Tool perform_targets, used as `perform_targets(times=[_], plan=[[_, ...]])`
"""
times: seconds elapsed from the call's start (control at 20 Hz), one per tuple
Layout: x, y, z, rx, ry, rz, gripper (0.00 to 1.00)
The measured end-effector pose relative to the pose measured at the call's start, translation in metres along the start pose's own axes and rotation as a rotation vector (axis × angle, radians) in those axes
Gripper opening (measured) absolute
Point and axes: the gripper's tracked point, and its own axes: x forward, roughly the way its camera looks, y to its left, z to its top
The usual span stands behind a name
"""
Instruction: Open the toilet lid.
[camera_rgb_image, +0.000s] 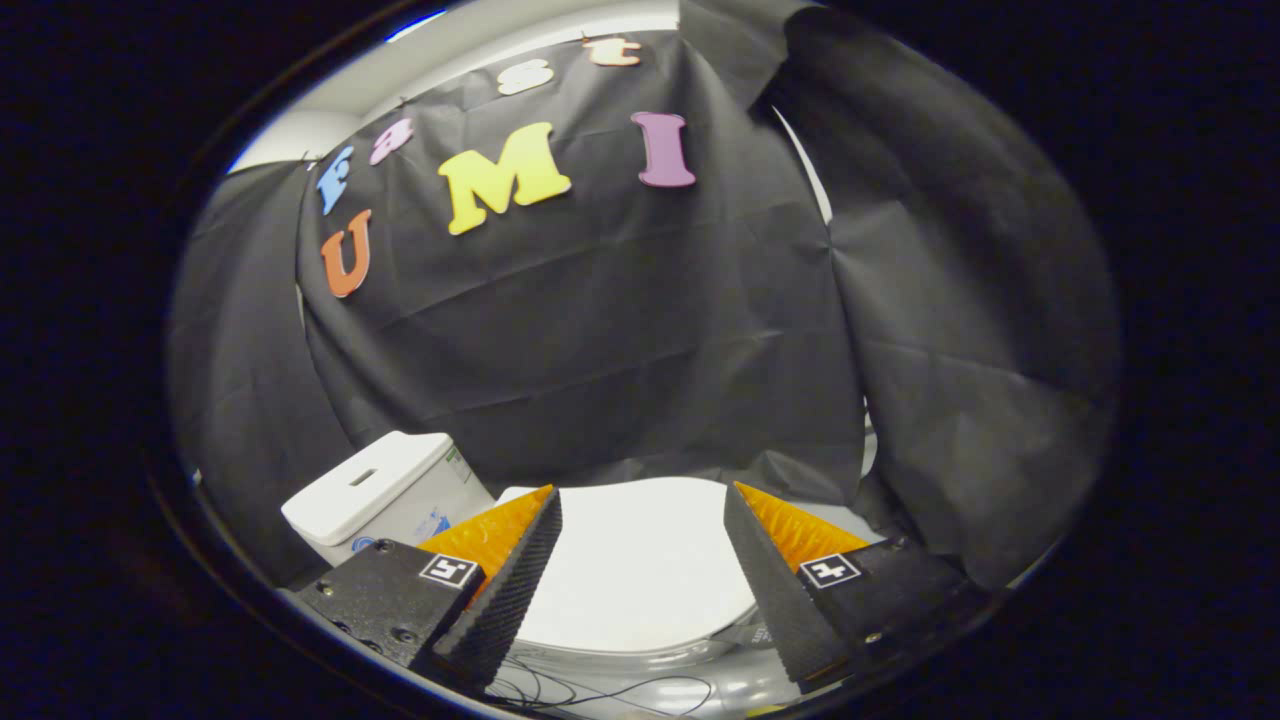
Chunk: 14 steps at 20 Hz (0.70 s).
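The gripper (642, 498) hangs with its jaws spread wide, holding nothing. Below them thin dark wires (600, 690) trail over a pale surface, perhaps the floor. Between the fingers and just beyond lies the white toilet lid (640, 570), down flat. Further off, past the left finger, stands the white cistern (385, 490) against the black cloth wall (600, 340).

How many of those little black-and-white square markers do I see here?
2: one square marker on the left finger's base, near the white toilet tank; another on the right. The open gripper hovers over the white toilet lid.
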Motion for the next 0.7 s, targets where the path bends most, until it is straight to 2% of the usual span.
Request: perform_targets(times=[0.7], plan=[[0.034,-0.105,-0.112,0.401,0.233,-0.066,0.99]])
